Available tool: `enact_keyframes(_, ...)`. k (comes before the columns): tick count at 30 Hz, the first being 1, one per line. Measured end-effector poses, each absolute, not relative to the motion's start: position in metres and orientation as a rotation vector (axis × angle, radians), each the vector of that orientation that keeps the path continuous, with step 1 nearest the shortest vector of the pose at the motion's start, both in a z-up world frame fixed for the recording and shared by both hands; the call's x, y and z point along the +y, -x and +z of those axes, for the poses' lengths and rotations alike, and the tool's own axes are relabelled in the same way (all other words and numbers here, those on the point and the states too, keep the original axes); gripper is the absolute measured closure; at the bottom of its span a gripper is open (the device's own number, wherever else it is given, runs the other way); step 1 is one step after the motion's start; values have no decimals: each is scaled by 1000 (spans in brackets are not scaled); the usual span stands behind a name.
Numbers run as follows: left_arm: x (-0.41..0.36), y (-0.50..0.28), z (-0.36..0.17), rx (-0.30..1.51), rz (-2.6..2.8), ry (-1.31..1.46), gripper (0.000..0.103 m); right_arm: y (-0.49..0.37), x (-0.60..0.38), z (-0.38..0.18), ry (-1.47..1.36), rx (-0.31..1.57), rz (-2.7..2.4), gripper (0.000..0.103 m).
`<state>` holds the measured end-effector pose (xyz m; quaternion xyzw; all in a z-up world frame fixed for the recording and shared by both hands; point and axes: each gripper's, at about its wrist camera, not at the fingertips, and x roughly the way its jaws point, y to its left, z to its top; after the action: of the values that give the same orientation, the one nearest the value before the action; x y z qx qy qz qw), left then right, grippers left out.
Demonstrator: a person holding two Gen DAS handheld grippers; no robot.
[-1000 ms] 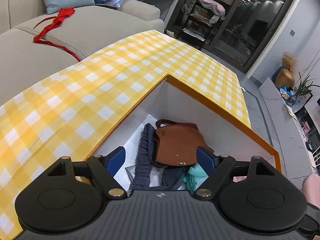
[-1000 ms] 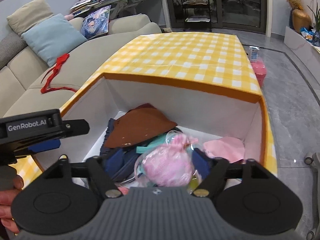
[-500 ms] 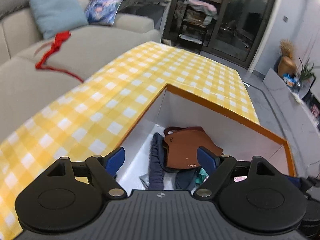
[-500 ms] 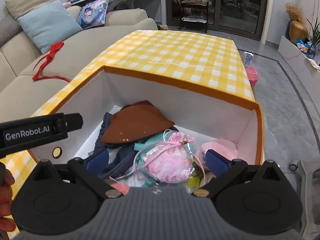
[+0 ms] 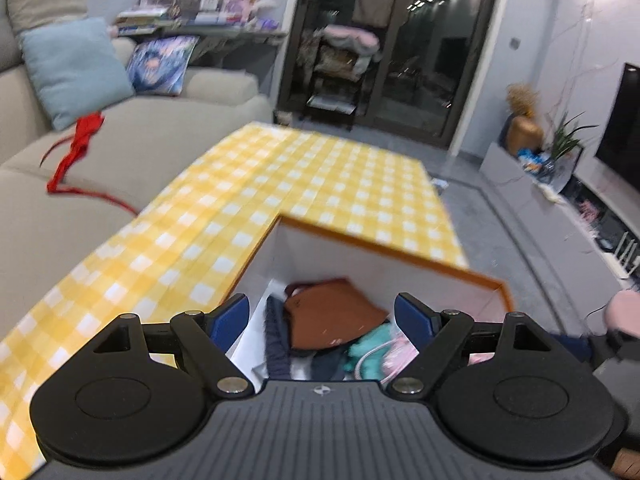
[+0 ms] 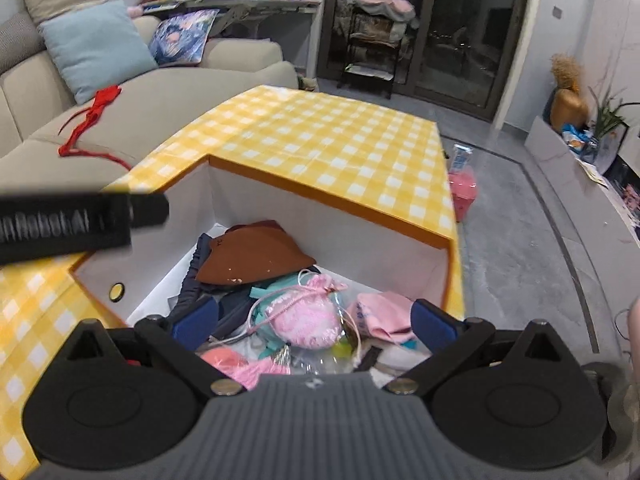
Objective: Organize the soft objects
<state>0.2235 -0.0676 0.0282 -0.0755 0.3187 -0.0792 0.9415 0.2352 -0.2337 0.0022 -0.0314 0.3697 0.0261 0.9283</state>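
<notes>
Both grippers, left (image 5: pixel 322 318) and right (image 6: pixel 314 320), wide open, empty, above box (image 6: pixel 280 208); pouch (image 6: pixel 306 318) inside, clear of orange rim.

Left black two-finger gripper with blue pads (image 5: pixel 322 318): jaws spread wide, nothing between the pads, tilted downward over the near left side of the orange-rimmed white box (image 5: pixel 360 256). Right black two-finger gripper with blue pads (image 6: pixel 314 322): jaws fully apart, nothing pressed between them, pitched down above the box's near edge. In the right wrist view the left gripper's black body crosses above the box's left wall, blurred.
</notes>
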Motion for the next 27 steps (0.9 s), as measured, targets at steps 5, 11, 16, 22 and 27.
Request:
enact_keyframes(5,-64,-198,64,587,-197,139,6,-196,-234,29,19,725,22,3)
enact_keyframes(11,-55,-159,111,532,-291,145,6,-140,-229,70,-35,664,0,3)
enact_keyframes(16,-45,-127,133,539,-367,173,6,-89,-220,88,-69,629,-29,3)
enact_keyframes(22,-49,-93,124,611,-362,51,6,-41,-220,81,-148,651,-78,3)
enact_keyframes(27,-53,-84,104,729,-353,-5,6,-24,-212,68,-168,733,-99,3)
